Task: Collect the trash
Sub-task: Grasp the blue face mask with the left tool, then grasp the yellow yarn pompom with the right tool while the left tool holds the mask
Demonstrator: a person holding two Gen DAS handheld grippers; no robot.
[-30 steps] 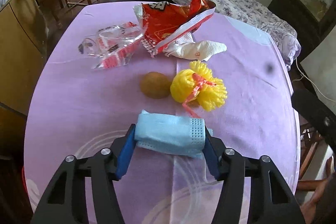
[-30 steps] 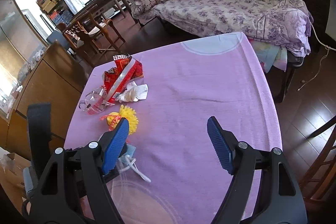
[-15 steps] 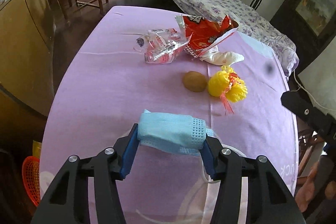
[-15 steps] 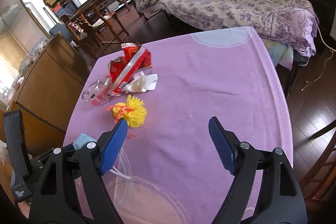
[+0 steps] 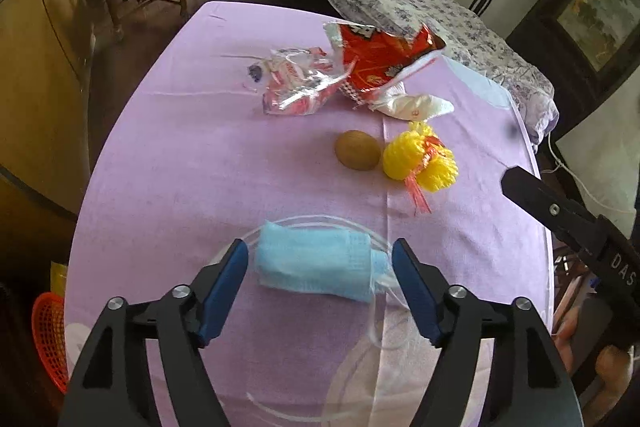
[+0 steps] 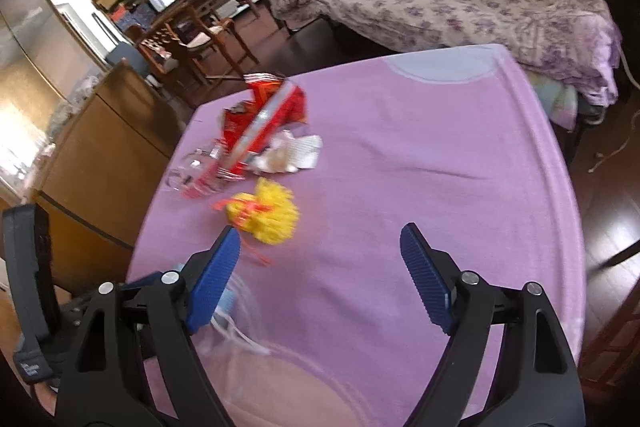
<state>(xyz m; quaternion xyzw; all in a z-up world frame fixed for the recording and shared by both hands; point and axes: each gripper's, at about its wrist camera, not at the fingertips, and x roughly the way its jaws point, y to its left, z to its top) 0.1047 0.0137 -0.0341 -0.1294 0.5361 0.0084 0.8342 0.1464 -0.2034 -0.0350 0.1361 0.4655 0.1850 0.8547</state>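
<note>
Tablecloth (image 6: 440,155) right half bare; trash cluster (image 6: 256,143) crowds left.

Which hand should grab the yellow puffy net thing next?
Probably the right. The right gripper is open and empty, with the yellow net just beyond its fingers. The left gripper has just been opening around the blue mask.

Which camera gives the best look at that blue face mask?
The left wrist view: the folded face mask lies whole on the purple tablecloth, between the left gripper's open fingers. In the right wrist view only a blurred blue sliver peeks out behind the right gripper's finger.
</note>
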